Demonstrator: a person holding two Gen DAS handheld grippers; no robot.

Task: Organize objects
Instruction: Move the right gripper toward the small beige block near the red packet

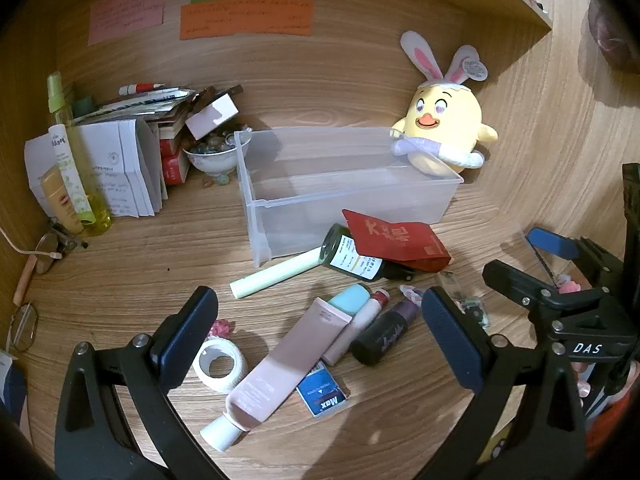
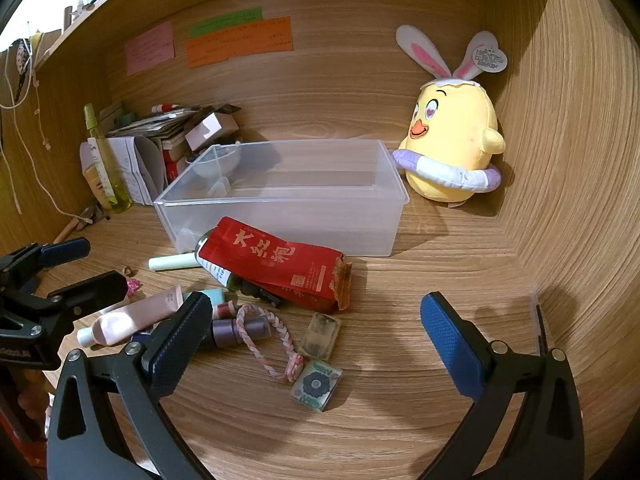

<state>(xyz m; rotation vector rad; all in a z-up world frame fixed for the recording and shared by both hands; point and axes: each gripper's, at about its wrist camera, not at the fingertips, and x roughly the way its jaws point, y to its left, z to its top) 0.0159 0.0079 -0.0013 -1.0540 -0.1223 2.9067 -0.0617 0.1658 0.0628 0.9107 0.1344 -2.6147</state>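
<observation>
On desk: blue packet (image 1: 323,396) reads "Max" | left claw (image 1: 320,332) released | right claw (image 2: 316,340) released

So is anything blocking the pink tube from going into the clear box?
Partly. The pale green stick, the dark green bottle and the red tea packet lie between the pink tube and the clear box. Lifted over them, its open top is free.

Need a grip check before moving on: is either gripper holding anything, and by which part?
Nothing is held. Left gripper and right gripper both stand open above the desk clutter.
</observation>
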